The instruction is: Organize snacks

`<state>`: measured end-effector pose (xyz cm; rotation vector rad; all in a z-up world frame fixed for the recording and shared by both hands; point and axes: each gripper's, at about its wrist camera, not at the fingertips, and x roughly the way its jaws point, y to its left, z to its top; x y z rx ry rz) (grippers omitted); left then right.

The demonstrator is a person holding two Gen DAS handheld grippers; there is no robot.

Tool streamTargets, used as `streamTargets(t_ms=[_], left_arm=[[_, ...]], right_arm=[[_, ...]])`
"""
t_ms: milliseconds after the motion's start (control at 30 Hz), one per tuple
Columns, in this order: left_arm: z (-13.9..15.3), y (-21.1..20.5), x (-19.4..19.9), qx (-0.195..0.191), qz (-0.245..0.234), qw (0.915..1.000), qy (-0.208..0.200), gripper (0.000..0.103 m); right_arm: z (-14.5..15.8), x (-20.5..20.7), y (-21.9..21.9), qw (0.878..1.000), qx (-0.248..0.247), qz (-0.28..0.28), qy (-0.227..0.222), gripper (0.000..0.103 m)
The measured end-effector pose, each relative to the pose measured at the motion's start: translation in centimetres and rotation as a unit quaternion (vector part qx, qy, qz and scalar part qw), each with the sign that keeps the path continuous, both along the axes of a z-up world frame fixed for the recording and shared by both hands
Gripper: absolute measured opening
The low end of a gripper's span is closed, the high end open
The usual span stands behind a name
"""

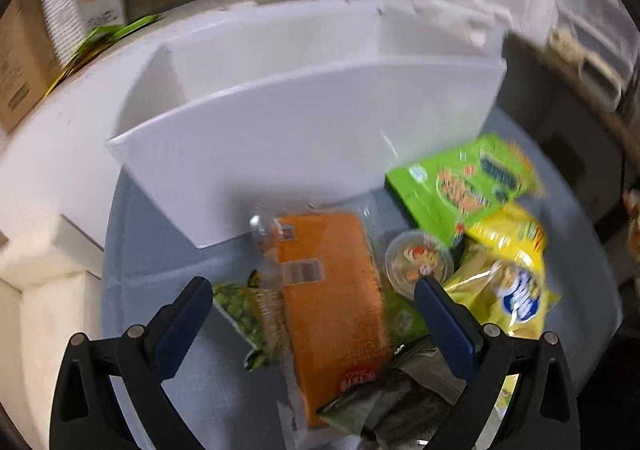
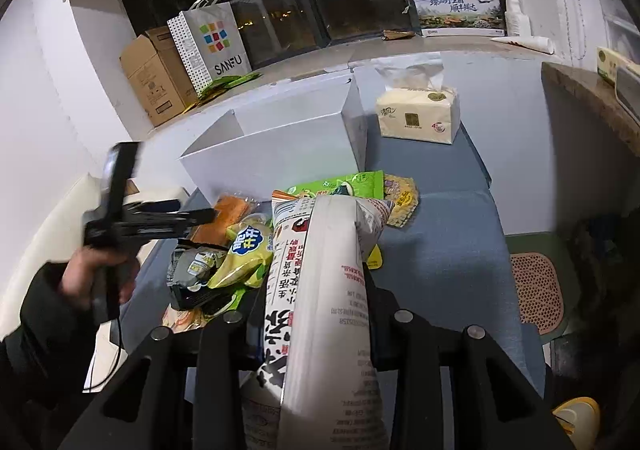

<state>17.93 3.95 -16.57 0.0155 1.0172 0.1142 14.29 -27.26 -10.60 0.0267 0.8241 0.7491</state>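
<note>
Your right gripper (image 2: 320,290) clamps a white printed snack bag (image 2: 320,270) above the pile, so carry it level to the white box (image 2: 272,154) behind, while your left gripper (image 1: 316,302), jaws wide open, lowers squarely over the orange packet (image 1: 328,290).

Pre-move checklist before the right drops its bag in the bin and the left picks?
1. Right gripper shut on the white snack bag: ok.
2. White bin open on top, nothing seen inside: ok.
3. Left gripper open over the pile: ok.
4. Orange packet between the left fingers, not gripped: ok.
5. Dark wrapper overlaps the orange packet's near end: not ok.
6. Left view sharp enough to aim: not ok, blurred.
</note>
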Motion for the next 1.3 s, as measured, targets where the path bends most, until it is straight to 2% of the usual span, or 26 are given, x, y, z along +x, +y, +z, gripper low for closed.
streamTargets(t_ms=[100,233,300,333,400,433,467,600,700,767,867,1000,1033,1067,1100,1167,1233,1267,1300], left_arm=[[-1.2,-1.1,0.9,0.047,0.002,0.9986,0.025,0.102],[-2.2,-2.1,1.9,0.062,-0.002,0.9975,0.033,0.103],[-2.4,-2.3,2.3,0.051,-0.009,0.998,0.035,0.097],[-2.4,-2.3,2.5,0.041,-0.013,0.9985,0.035,0.087],[-2.4,-1.9,2.9,0.02,-0.019,0.9989,0.037,0.079],[-2.4,-1.7,2.9,0.001,-0.025,0.999,0.037,0.066],[-2.3,-1.4,2.8,-0.01,-0.028,0.999,0.032,0.06],[-0.2,-0.3,1.1,-0.041,-0.018,0.9988,-0.016,0.057],[2.2,0.6,-0.5,-0.026,-0.004,0.9974,-0.067,0.057],[4.0,1.3,-1.7,-0.042,0.003,0.9938,-0.103,0.056],[6.5,2.8,-3.4,-0.037,0.016,0.9865,-0.158,0.056],[9.4,4.0,-5.8,-0.068,0.024,0.9749,-0.211,0.054],[10.2,4.2,-5.8,-0.074,0.024,0.9731,-0.217,0.05],[10.8,4.6,-5.5,-0.084,0.022,0.9714,-0.221,0.023],[11.8,5.2,-5.2,-0.106,0.02,0.9675,-0.229,0.013],[13.4,6.5,-4.3,-0.122,0.018,0.9675,-0.221,0.013],[14.7,6.3,-3.0,-0.083,0.008,0.9687,-0.234,0.011],[14.6,6.6,-2.2,-0.093,0.007,0.9698,-0.226,0.004],[14.5,7.0,-1.9,-0.108,0.013,0.969,-0.222,0.003]], right_arm=[[-0.3,-0.1,-0.1,1.0,-0.003,-0.001,0.002,0.038],[-0.6,0.0,0.0,1.0,-0.003,0.0,0.007,0.038],[-0.7,-0.1,0.2,1.0,-0.007,0.002,0.008,0.038],[-0.8,-0.1,0.3,1.0,-0.007,0.003,0.009,0.038],[-0.8,-0.2,0.3,1.0,-0.008,0.004,0.01,0.038],[-0.8,-0.2,0.3,1.0,-0.008,0.004,0.01,0.038],[-0.8,-0.3,0.3,1.0,-0.008,0.003,0.009,0.038],[-0.8,-0.3,0.2,1.0,-0.007,0.002,0.009,0.038],[-0.9,-0.2,0.2,1.0,-0.007,0.001,0.009,0.038],[-0.8,0.0,0.4,1.0,-0.005,0.001,0.01,0.038],[-0.5,-0.1,1.0,1.0,-0.003,0.003,0.002,0.038],[0.4,0.5,2.0,1.0,0.005,0.008,-0.011,0.038],[0.9,0.9,2.5,1.0,0.009,0.013,-0.017,0.038],[1.4,1.2,3.0,1.0,0.011,0.016,-0.021,0.038],[1.9,1.6,3.5,0.999,0.013,0.02,-0.026,0.038],[3.3,2.9,5.1,0.999,0.02,0.029,-0.041,0.038],[4.9,4.4,7.0,0.997,0.026,0.035,-0.059,0.038],[5.5,5.2,7.9,0.997,0.027,0.037,-0.066,0.038],[6.0,5.9,8.8,0.996,0.025,0.039,-0.07,0.038]])
